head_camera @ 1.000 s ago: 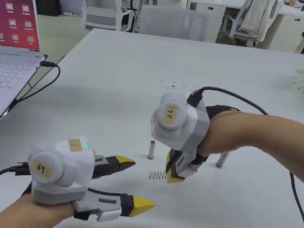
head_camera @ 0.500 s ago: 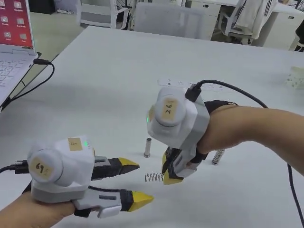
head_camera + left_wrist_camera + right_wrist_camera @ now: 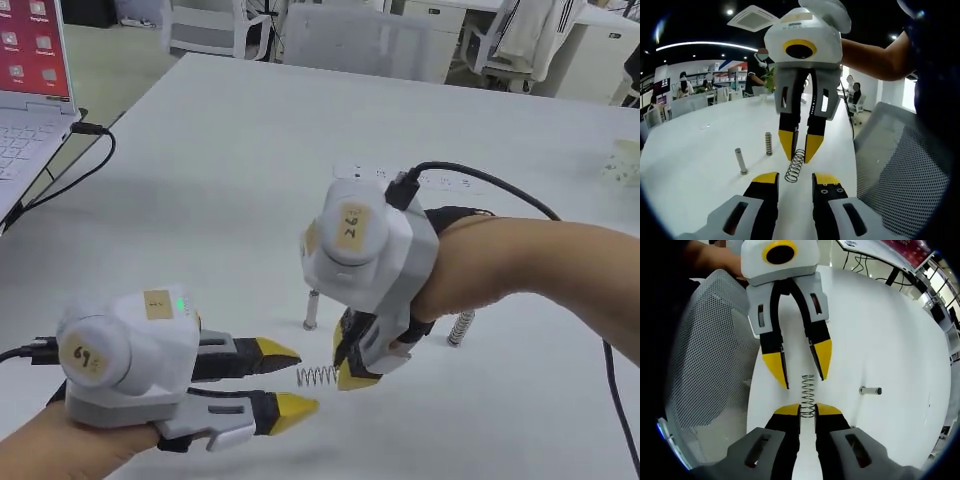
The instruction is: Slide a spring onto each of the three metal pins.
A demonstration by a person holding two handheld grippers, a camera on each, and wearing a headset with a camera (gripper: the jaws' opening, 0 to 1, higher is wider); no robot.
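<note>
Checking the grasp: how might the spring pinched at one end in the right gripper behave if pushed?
The spring has thin open coils, so it likely bends and compresses. Held by one end in the right gripper, it probably wobbles. Released, its round body could roll.

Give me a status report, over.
Right gripper shut on spring. Left gripper open, facing it. Bare pin upright nearby; another pin already sprung. Nothing blocking.

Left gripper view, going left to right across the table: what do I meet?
bare pin → pin wearing a spring → loose spring → mesh chair back
</note>
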